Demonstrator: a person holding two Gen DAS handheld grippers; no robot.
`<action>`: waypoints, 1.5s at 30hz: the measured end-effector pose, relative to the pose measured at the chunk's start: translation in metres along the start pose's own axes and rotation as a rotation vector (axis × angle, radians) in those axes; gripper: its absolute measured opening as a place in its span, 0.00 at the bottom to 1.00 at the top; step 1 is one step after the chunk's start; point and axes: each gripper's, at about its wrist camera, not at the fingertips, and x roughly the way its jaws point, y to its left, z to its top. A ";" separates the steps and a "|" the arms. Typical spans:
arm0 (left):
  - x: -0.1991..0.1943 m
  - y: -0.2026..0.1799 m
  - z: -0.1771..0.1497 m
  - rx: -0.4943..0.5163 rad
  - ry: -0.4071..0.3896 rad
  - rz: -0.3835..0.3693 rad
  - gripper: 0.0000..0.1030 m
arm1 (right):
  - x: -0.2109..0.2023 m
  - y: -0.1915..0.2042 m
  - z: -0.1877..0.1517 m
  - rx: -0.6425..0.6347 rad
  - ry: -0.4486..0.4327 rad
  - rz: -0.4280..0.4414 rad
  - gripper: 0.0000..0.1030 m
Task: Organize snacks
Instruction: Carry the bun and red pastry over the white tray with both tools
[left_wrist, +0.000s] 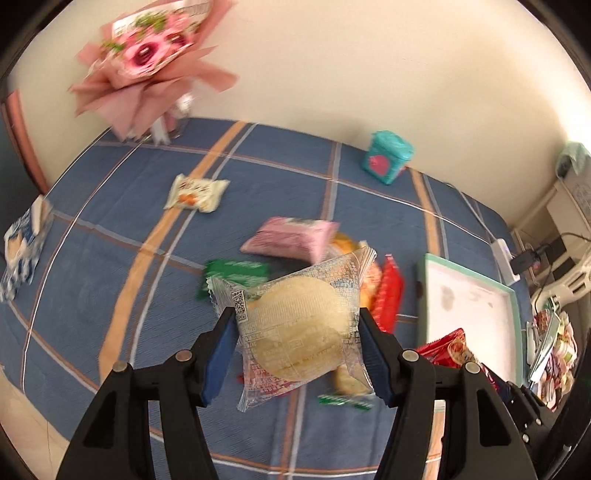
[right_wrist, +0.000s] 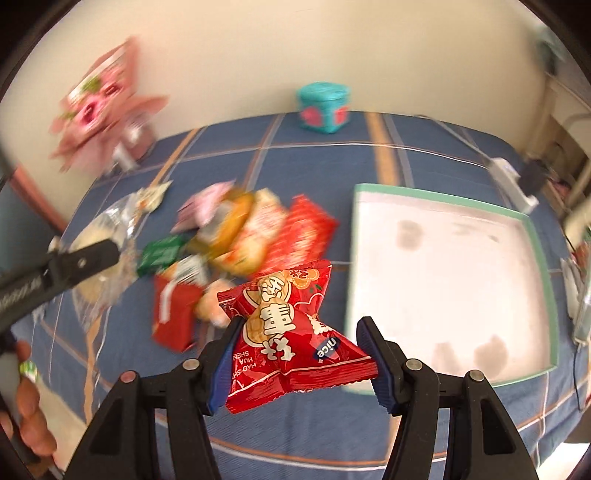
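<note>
Left tool (left_wrist: 297, 332) clamped on a clear cake pack (left_wrist: 295, 328), lifted above the bed (left_wrist: 110, 229), long axis running near-left to far-right, one corner up toward the far right. Right tool (right_wrist: 299, 354) clamped on a red pack (right_wrist: 291, 336), pinched at the waist, long axis tilted from near-left up to far-right. Beyond, a heap of snacks (right_wrist: 251, 236) mid-bed. To the right, a shallow white tray (right_wrist: 443, 277) with green rim. Farther back, a teal tin (right_wrist: 323, 107) near the wall; far left, a pink bouquet (left_wrist: 147, 62).
</note>
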 end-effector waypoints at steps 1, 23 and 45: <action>0.001 -0.009 0.001 0.012 -0.002 -0.005 0.63 | 0.000 -0.008 0.002 0.023 -0.005 -0.012 0.62; 0.070 -0.168 0.003 0.223 0.004 -0.109 0.63 | 0.012 -0.153 0.037 0.405 -0.086 -0.260 0.63; 0.135 -0.231 0.009 0.324 0.056 -0.070 0.64 | 0.041 -0.229 0.072 0.472 -0.054 -0.397 0.63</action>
